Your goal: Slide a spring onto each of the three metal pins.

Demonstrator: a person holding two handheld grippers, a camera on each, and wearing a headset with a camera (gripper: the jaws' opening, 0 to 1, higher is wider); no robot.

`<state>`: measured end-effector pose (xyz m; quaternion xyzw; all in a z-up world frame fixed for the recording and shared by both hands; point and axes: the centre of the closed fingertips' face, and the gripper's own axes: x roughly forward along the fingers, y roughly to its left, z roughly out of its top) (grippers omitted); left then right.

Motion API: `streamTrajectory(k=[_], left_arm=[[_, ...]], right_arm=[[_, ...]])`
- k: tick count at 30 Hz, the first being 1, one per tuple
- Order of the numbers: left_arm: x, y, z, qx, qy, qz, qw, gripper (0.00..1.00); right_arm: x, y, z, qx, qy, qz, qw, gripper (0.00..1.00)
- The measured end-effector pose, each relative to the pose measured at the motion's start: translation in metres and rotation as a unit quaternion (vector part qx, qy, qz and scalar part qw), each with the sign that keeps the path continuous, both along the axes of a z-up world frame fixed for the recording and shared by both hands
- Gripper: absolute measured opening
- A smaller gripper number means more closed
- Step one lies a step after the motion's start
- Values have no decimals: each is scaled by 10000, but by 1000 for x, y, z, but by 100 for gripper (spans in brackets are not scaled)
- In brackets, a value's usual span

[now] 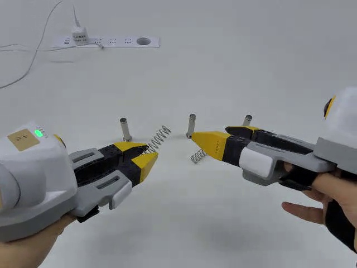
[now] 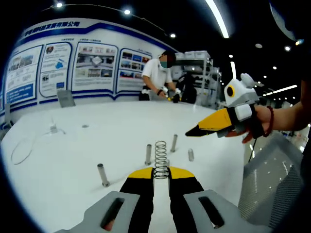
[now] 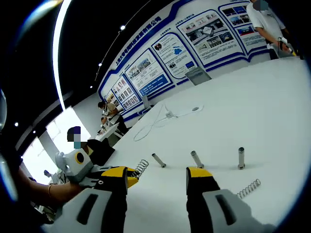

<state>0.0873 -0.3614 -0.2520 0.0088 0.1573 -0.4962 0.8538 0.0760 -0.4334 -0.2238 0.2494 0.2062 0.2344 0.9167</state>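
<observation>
My left hand-held gripper [image 1: 146, 155] pinched a spring [image 1: 158, 138] by its near end. My right hand-held gripper [image 3: 160, 174] hung spread beside a loose spring [image 1: 198, 156] on the counter [image 1: 223, 223]. The held spring's long axis slanted forward, between the upright left pin [image 1: 125, 129] and middle pin [image 1: 191, 125].

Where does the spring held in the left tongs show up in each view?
Head view: spring, left of centre, poking from the left tongs.
Left gripper view: lower centre, upright between the tips.
Right gripper view: lower left, left of the middle pin.
Shared landmark: that middle pin of the three.
</observation>
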Motion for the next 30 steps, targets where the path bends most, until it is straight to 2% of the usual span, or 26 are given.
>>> streamTrajectory(k=[8,17,20,30], left_arm=[[-8,-8,12,-176,-18,-128,9998,10],[-18,-14,13,-208,41,-243,9995,10],[-19,-15,14,-226,40,-248,9994,10],[-22,-16,20,-324,52,-293,9990,10]], right_arm=[[6,12,7,355,-53,-7,9994,42],[9,21,5,640,60,-38,9979,31],[9,26,5,809,128,-36,9966,29],[8,35,7,1043,196,-8,9944,20]])
